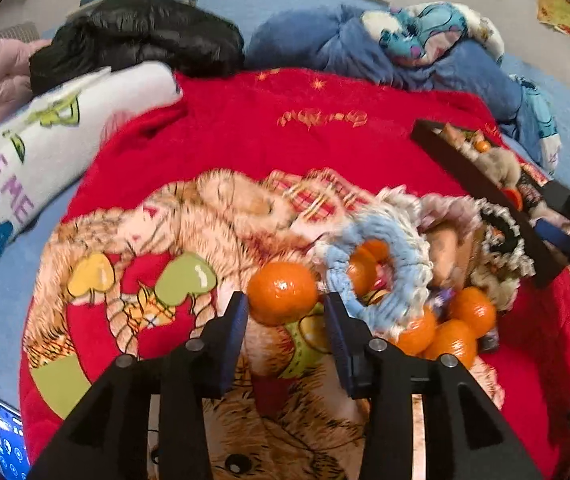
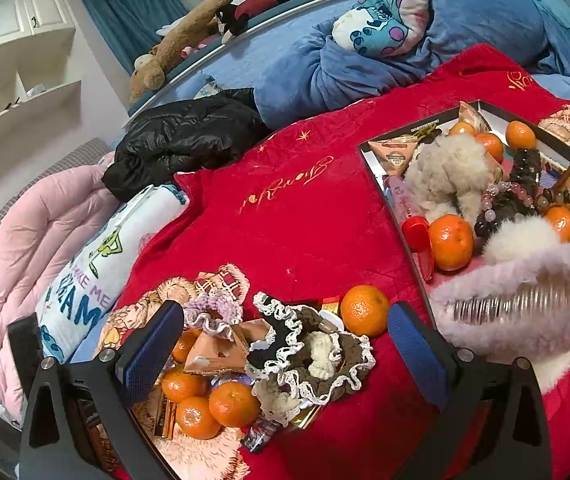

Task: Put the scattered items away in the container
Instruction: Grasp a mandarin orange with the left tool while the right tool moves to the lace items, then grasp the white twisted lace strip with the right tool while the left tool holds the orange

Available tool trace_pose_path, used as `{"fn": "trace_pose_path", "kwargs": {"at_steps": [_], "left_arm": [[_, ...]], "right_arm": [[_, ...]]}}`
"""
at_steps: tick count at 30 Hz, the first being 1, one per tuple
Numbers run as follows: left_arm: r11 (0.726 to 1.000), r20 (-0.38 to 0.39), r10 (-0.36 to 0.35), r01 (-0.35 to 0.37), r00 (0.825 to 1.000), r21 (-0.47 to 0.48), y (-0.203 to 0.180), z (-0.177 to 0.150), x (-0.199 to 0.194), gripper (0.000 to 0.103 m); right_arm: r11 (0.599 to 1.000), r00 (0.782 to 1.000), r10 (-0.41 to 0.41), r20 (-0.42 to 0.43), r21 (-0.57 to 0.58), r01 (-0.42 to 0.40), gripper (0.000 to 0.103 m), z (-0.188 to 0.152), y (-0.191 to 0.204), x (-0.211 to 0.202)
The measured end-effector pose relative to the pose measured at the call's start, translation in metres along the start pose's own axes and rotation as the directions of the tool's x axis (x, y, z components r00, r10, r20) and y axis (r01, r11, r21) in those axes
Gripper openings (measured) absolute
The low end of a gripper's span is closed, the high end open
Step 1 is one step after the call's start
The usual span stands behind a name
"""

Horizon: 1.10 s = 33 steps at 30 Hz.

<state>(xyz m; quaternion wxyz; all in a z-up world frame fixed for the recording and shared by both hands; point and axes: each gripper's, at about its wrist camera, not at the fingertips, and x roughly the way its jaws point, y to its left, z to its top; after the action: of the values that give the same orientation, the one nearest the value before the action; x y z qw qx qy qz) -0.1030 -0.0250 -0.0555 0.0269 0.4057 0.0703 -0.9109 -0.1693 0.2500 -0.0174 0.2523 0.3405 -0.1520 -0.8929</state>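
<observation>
In the left wrist view my left gripper (image 1: 285, 308) is open, its blue-padded fingers on either side of a mandarin (image 1: 282, 292) lying on the red blanket (image 1: 245, 132); contact is unclear. Beside it lie a blue crochet scrunchie (image 1: 385, 268), more mandarins (image 1: 455, 332) and frilly scrunchies. The black tray (image 1: 481, 200) stands at the right. In the right wrist view my right gripper (image 2: 285, 340) is open and empty above the pile: a black-and-white scrunchie (image 2: 309, 344), mandarins (image 2: 233, 404), a lone mandarin (image 2: 365, 310). The tray (image 2: 389, 192) holds mandarins, fluffy items and beads.
A lilac fluffy hair clip (image 2: 525, 304) lies at the tray's near edge. A black jacket (image 2: 185, 136), a white printed pillow (image 2: 97, 272), a pink quilt (image 2: 17, 248) and blue bedding (image 2: 405, 52) surround the blanket. A phone (image 1: 7, 440) lies at the lower left.
</observation>
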Motion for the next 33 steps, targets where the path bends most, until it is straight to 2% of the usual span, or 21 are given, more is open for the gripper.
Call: {"fn": "trace_pose_path", "kwargs": {"at_steps": [3,7,10,13,18,24,28,31,33], "left_arm": [[0.999,0.003,-0.02,0.02,1.0,-0.03,0.005,0.002,0.004,0.04],[1.0,0.019,-0.021,0.022,1.0,-0.023,0.003,0.005,0.004,0.04],[0.999,0.024,-0.028,0.029,0.999,-0.033,0.004,0.004,0.005,0.038],[0.998,0.032,-0.038,0.04,0.999,-0.049,0.006,0.005,0.004,0.037],[0.998,0.055,-0.039,0.042,0.998,-0.044,0.006,0.003,-0.003,0.037],[0.998,0.083,-0.029,0.033,0.996,-0.047,0.007,0.004,-0.013,0.037],[0.998,0.134,-0.016,0.024,0.991,-0.063,0.013,0.005,-0.028,0.037],[0.998,0.191,0.035,-0.026,0.981,-0.05,0.01,0.007,-0.041,0.037],[0.999,0.221,0.039,-0.03,0.975,-0.043,0.007,0.009,-0.047,0.037]], "right_arm": [[1.0,1.0,0.004,-0.001,0.005,-0.004,0.103,0.0,0.0,0.0],[1.0,1.0,-0.004,-0.013,-0.004,0.004,0.102,-0.002,0.0,0.003],[1.0,1.0,-0.009,-0.028,-0.004,0.009,0.094,-0.002,-0.001,0.006],[1.0,0.999,-0.006,-0.038,-0.006,0.006,0.092,-0.004,0.0,0.009],[1.0,0.999,0.021,-0.04,0.01,-0.021,0.091,-0.004,0.002,0.011],[1.0,0.999,0.01,-0.034,0.014,-0.01,0.09,-0.002,0.004,0.012],[0.999,0.999,0.029,-0.013,0.023,-0.029,0.089,0.0,0.001,0.004],[0.998,0.998,0.056,-0.004,0.03,-0.056,0.088,0.002,0.0,0.001],[0.996,0.997,0.079,-0.005,0.041,-0.079,0.086,0.002,-0.001,0.001]]}}
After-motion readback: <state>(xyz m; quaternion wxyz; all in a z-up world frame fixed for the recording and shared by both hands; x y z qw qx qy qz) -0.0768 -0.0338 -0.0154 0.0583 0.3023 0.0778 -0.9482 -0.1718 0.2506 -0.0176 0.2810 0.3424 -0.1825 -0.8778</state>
